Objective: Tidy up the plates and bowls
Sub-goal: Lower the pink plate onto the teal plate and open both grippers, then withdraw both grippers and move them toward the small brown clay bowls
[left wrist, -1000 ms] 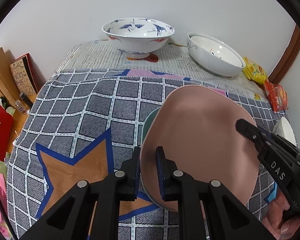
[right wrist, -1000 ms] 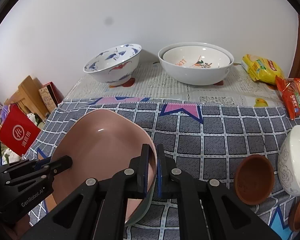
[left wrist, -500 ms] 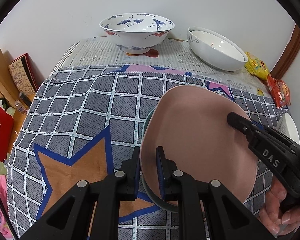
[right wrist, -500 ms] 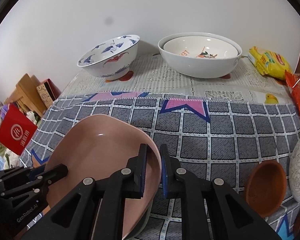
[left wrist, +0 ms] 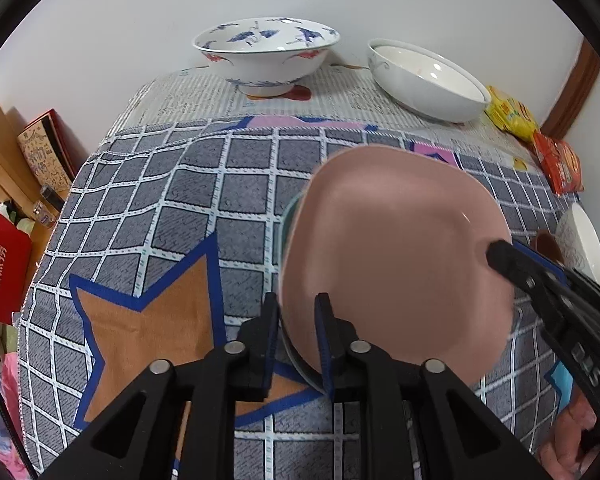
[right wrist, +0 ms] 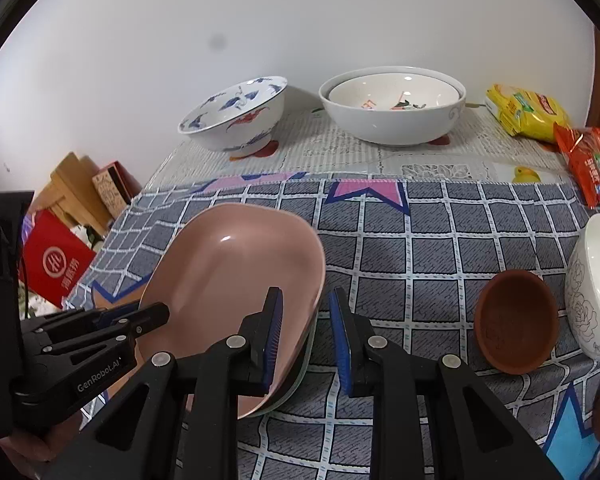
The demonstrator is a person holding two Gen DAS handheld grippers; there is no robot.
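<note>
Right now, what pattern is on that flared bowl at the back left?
White with blue cranes and red accents on the flared bowl; the right wrist view shows it best.

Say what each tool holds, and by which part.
Nothing is gripped: the left tool's jaws are opening around the pink plate's near rim; the right tool's stand open around its rim.

Bright, even indoor light; soft shadows; strong fisheye bending with dark vignetted corners.

Left claw point(left wrist: 298, 334) angled down, jaws opening, right claw point(right wrist: 306, 336) angled down, jaws parted
</note>
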